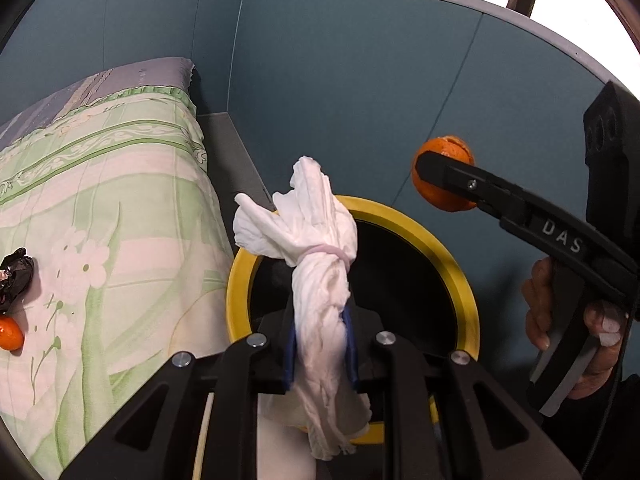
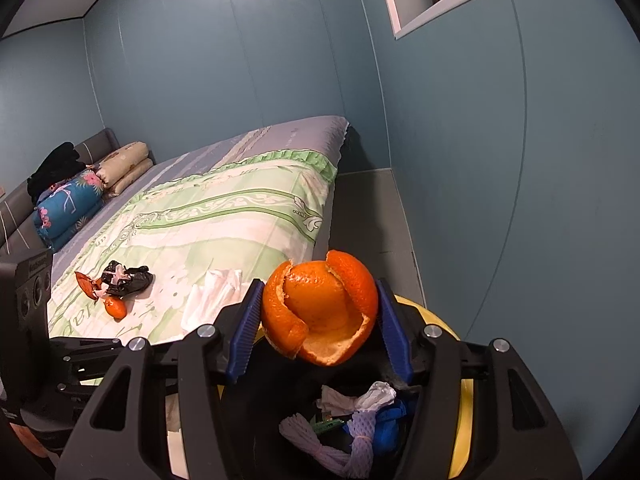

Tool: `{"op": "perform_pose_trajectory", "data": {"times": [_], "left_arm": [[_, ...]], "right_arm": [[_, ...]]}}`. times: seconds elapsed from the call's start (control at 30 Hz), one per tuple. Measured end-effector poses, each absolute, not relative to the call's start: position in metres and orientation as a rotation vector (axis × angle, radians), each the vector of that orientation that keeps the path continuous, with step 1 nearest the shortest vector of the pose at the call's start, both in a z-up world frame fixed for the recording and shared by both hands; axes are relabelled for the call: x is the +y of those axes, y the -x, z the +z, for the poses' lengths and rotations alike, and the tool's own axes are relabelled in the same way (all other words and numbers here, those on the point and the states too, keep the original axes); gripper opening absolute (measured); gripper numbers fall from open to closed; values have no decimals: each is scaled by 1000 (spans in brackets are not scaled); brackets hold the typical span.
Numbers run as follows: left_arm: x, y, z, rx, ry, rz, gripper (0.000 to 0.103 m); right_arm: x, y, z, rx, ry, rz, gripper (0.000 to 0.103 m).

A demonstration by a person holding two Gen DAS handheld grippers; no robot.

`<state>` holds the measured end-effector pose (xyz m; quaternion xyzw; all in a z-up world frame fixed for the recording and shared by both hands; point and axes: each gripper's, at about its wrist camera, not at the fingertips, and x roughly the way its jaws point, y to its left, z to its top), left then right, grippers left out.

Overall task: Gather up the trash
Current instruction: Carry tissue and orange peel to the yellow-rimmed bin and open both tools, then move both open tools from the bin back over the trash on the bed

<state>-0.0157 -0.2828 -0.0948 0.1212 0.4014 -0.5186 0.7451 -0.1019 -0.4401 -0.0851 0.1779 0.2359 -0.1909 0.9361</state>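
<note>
Two grippers loaded, both over the bin. Left gripper [image 1: 320,344] is clamped tight on a twisted white tissue wad [image 1: 320,272] (tied with a thin band), the wad standing up out of the blue pads. Right gripper [image 2: 320,324] has its pads pressed on the flanks of an orange peel [image 2: 320,308], a near-whole shell, split and curling open. From the left wrist view the peel [image 1: 442,178] sits at the tip of the right gripper [image 1: 434,172], off to the right above the bin rim [image 1: 448,252].

Below both: yellow-rimmed bin [image 2: 466,412] with a dark liner, already holding tissue, foam netting and something blue. It stands on the floor right beside the bed [image 2: 240,216].

Step in hand, as I read it: drop-off. Both loads hang above the opening, so next move calls for opening the jaws with each item clear of the rim; the peel looks closer to the edge than the tissue, so shift it inward first.

Further out on the bedspread, still to collect: a white tissue [image 2: 212,296] near the bed edge, then a crumpled black wrapper [image 2: 126,280], a small orange piece [image 2: 116,307] and a reddish scrap [image 2: 86,282]. Pillows at the far end aren't trash.
</note>
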Motion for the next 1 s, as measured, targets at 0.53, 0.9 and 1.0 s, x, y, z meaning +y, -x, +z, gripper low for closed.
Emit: {"op": "perform_pose_trajectory", "data": {"times": [0.53,0.9,1.0], "left_arm": [[-254,-6,-83,853,-144,-1040,58],[-201,-48,-64,789,-49,-875,68],[-180,-62,-59,770,-32,-824,72]], "right_arm": [[-447,111,-81,415,-375,-413,64],[-428,92,-69,372,-350,-325,70],[-418,82,-65,368,-329,-290,72]]}}
